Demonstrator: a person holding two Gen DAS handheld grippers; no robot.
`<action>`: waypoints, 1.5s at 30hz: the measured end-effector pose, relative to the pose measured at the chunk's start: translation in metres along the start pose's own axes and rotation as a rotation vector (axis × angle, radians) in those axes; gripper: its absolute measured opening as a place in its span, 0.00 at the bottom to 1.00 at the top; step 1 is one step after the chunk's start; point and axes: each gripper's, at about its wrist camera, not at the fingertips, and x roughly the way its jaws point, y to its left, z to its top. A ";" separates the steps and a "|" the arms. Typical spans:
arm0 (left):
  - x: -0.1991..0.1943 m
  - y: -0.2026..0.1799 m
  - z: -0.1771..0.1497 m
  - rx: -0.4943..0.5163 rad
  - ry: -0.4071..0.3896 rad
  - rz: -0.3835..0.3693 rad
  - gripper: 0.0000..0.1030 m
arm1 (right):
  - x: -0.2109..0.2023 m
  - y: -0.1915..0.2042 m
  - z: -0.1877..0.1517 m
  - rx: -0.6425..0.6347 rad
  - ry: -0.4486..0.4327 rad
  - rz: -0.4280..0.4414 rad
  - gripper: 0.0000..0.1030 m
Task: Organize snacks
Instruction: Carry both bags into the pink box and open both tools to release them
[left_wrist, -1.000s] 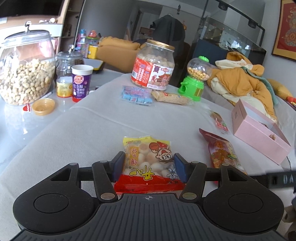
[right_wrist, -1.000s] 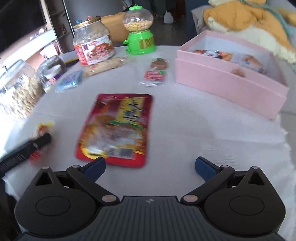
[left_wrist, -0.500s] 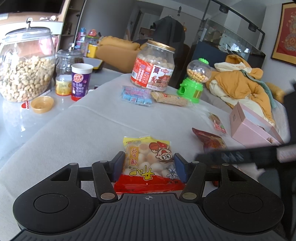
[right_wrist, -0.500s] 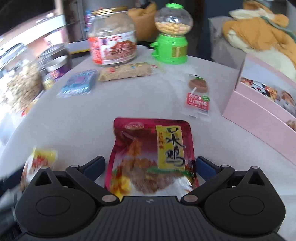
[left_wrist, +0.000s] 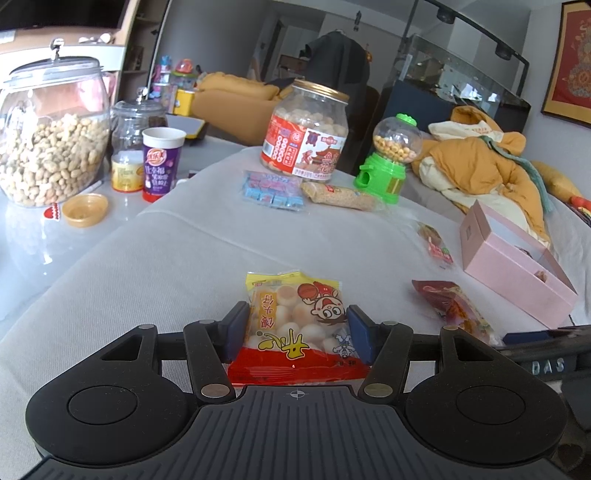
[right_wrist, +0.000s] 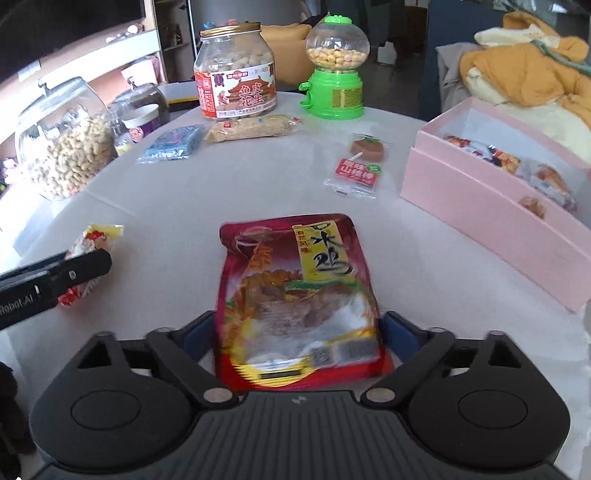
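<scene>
My left gripper (left_wrist: 295, 326) is shut on a yellow and red bag of round biscuits (left_wrist: 295, 317) lying on the white cloth, its blue pads pressed against the bag's two sides. In the right wrist view a dark red foil pouch (right_wrist: 295, 288) lies lengthwise between the fingers of my right gripper (right_wrist: 299, 328). Both pads meet the pouch's edges. The left gripper's black finger (right_wrist: 55, 277) and its yellow bag (right_wrist: 98, 236) show at the left of that view. An open pink box (right_wrist: 480, 221) holding several wrapped snacks stands to the right.
Farther back on the cloth lie a small red-labelled sweet (right_wrist: 356, 166), a long cereal bar (right_wrist: 251, 127) and a blue packet (right_wrist: 173, 144). Behind them stand a peanut jar (right_wrist: 236, 70) and a green candy dispenser (right_wrist: 334, 66). At the left stand a big glass nut jar (left_wrist: 51, 133) and a purple cup (left_wrist: 160, 162).
My right gripper moved forward over the red pouch and its fingers have come in against the pouch's sides. My left gripper has stayed shut on the yellow bag in the same spot.
</scene>
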 end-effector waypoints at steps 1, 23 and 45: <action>0.000 0.000 0.000 -0.002 0.000 -0.001 0.61 | 0.002 -0.002 0.001 0.012 -0.009 0.006 0.99; -0.001 -0.007 0.000 0.049 0.018 -0.057 0.60 | -0.067 -0.046 -0.026 0.055 -0.124 -0.043 0.67; 0.129 -0.272 0.117 0.316 0.081 -0.535 0.57 | -0.078 -0.108 -0.070 0.194 -0.230 -0.038 0.69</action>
